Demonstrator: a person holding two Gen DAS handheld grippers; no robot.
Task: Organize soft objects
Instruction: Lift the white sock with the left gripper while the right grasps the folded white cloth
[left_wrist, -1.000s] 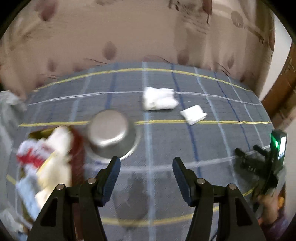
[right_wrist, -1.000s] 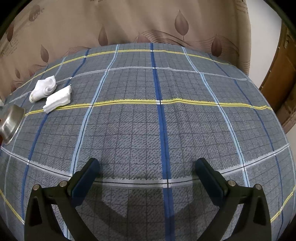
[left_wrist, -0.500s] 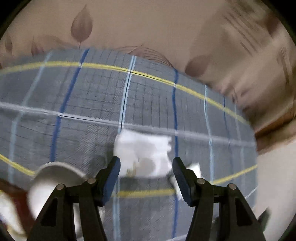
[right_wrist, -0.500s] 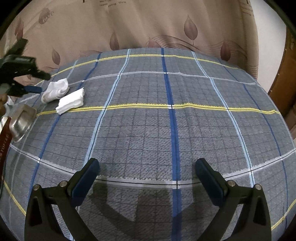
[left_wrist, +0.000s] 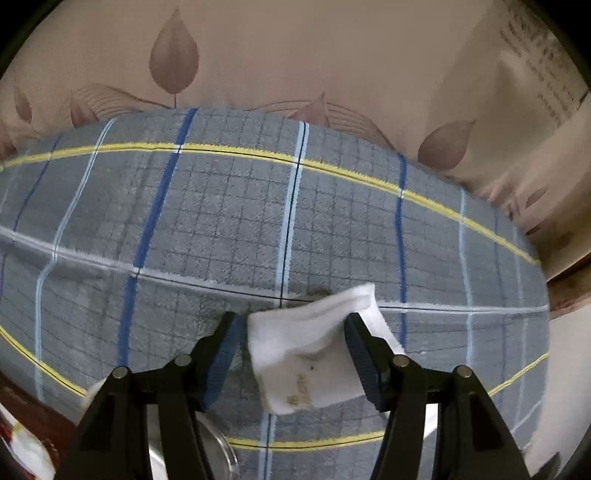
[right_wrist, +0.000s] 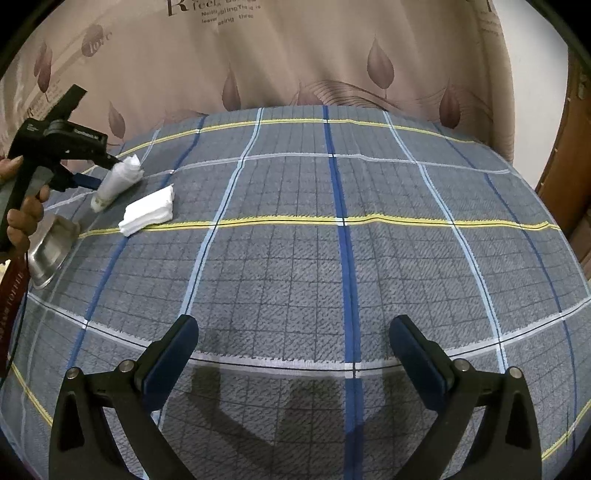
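Observation:
A white rolled sock (left_wrist: 306, 350) lies on the plaid cloth between the fingers of my left gripper (left_wrist: 291, 332), which is open around it; the right finger touches it, the left stands just clear. In the right wrist view the same sock (right_wrist: 118, 181) sits at the left gripper's (right_wrist: 99, 170) tips, far left. A second white folded sock (right_wrist: 147, 214) lies just right of it. My right gripper (right_wrist: 295, 343) is open and empty over the near middle of the cloth.
A steel bowl (right_wrist: 51, 247) sits at the far left, its rim also low in the left wrist view (left_wrist: 218, 454). A dark red box edge (right_wrist: 11, 295) lies beside it. A leaf-patterned curtain (right_wrist: 295, 55) hangs behind the bed.
My left gripper has moved forward and down from above the bowl, so its open fingers now straddle the rolled sock. The right gripper has shifted only slightly.

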